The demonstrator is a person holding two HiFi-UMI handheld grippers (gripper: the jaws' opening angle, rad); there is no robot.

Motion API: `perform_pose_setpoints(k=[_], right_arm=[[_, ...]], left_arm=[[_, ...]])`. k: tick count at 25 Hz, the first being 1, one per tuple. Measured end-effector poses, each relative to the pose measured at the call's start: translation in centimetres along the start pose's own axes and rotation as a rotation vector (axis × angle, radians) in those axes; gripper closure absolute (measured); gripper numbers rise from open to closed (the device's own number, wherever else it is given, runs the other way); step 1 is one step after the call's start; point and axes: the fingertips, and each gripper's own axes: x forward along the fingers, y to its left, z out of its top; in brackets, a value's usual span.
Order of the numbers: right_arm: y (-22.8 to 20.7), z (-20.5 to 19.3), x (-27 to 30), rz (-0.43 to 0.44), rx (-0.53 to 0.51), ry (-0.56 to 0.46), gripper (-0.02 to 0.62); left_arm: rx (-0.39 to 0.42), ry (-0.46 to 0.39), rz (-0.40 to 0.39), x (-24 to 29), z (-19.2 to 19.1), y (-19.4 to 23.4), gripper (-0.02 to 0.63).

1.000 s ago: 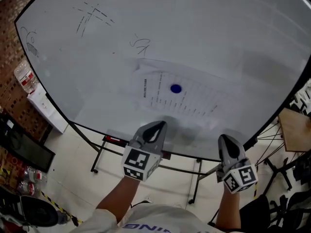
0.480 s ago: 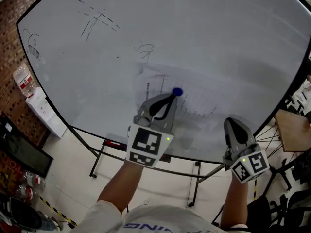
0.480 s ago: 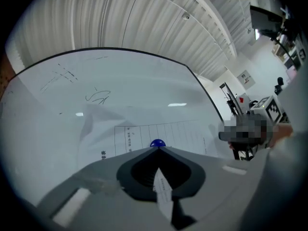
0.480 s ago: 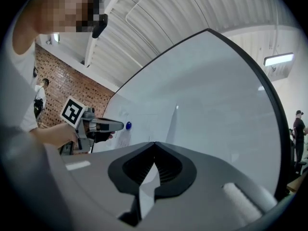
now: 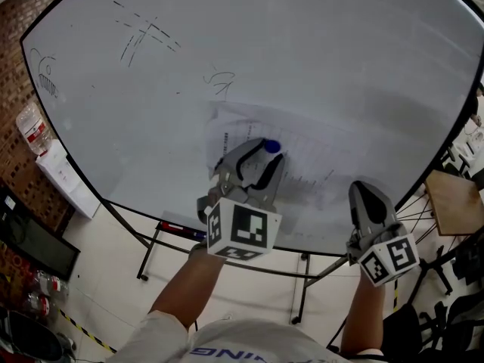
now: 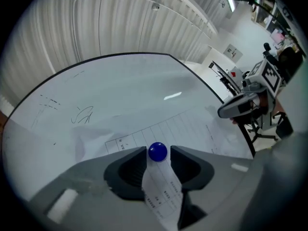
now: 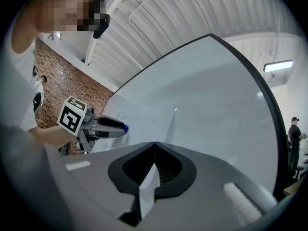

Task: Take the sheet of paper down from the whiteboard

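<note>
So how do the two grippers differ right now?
The left gripper is opening its jaws, with the magnet between them, unpressed; the right gripper is shut on the paper. The left gripper sits mid-sheet, the right gripper at the paper's edge. Both point at the whiteboard.

The head view looks steeply down from above the person onto the whiteboard (image 5: pixel 318 59). The left gripper view faces it closely along opening jaws, magnet (image 6: pixel 157 151) between them, with the right gripper (image 6: pixel 226 110) at its right. The right gripper view skims the board sideways toward the left gripper (image 7: pixel 119 126). All share the paper (image 5: pixel 314 157).
</note>
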Motion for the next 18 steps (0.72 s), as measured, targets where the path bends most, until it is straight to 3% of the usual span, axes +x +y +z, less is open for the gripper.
perform_pose_setpoints(k=[4, 12, 15, 18], right_arm=[[0.3, -0.1, -0.1, 0.01, 0.005, -0.003, 0.588], [-1.0, -1.8, 0.1, -0.031, 0.017, 0.045, 0.582], [-0.6, -2.4, 1.1, -0.006, 0.019, 0.086, 0.486], [-0.2, -2.8, 1.8, 0.011, 0.038, 0.103, 0.468]], left_arm=[[0.053, 0.016, 0.034, 0.2, 0.0, 0.1, 0.44], [0.032, 0.007, 0.039, 0.1, 0.0, 0.3, 0.452], [0.029, 0.008, 0.042, 0.2, 0.0, 0.4, 0.457], [0.031, 0.011, 0.04, 0.2, 0.0, 0.3, 0.457]])
